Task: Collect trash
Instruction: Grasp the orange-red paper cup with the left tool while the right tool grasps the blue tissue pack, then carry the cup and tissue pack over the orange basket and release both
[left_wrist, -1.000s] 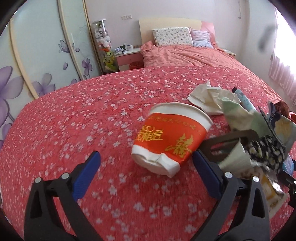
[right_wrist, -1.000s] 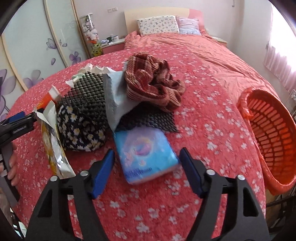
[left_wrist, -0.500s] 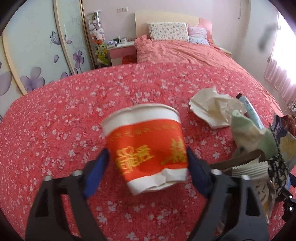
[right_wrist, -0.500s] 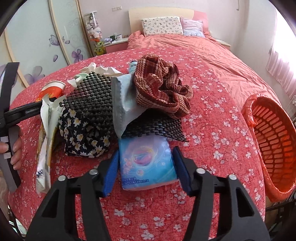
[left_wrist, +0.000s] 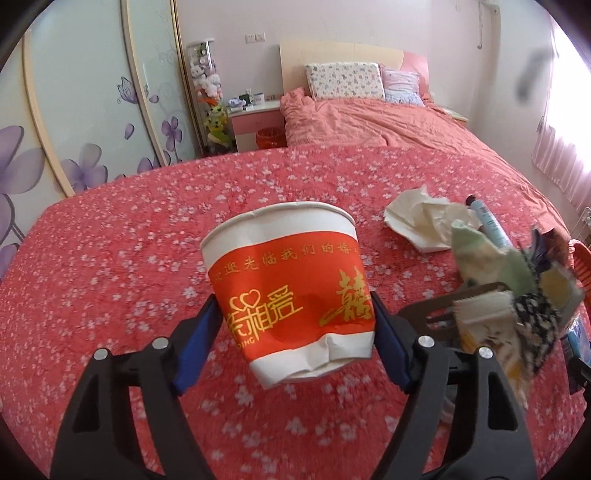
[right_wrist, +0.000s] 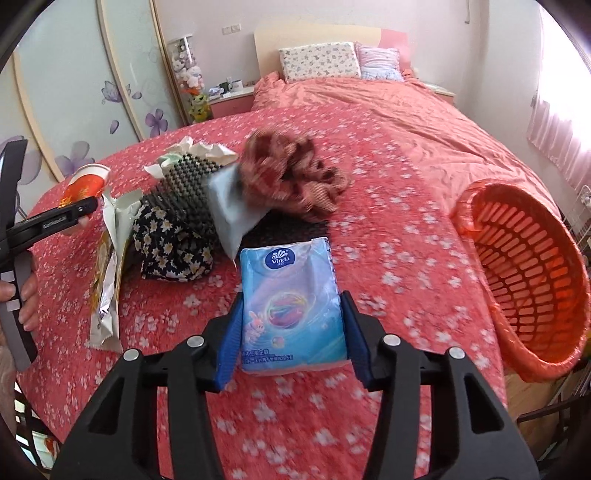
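Note:
My left gripper (left_wrist: 295, 336) is shut on a dented red and white paper cup (left_wrist: 291, 291) and holds it upright above the red flowered cover (left_wrist: 110, 258). The cup also shows far left in the right wrist view (right_wrist: 85, 184). My right gripper (right_wrist: 291, 332) is shut on a blue Vinda tissue pack (right_wrist: 291, 306), lifted just off the cover. An orange slotted basket (right_wrist: 528, 273) stands at the right edge of the cover. Crumpled white paper (left_wrist: 417, 221) lies to the right of the cup.
A pile lies mid-cover: a black mesh mat (right_wrist: 184, 184), a dark daisy-print cloth (right_wrist: 170, 247), a red plaid cloth (right_wrist: 291, 177), a pale blue pouch (right_wrist: 232, 214) and a foil snack wrapper (right_wrist: 107, 280). A blue tube (left_wrist: 487, 218) lies by the paper. A bed stands behind.
My left gripper closed on the lying cup and lifted it upright. My right gripper closed on the tissue pack and raised it slightly.

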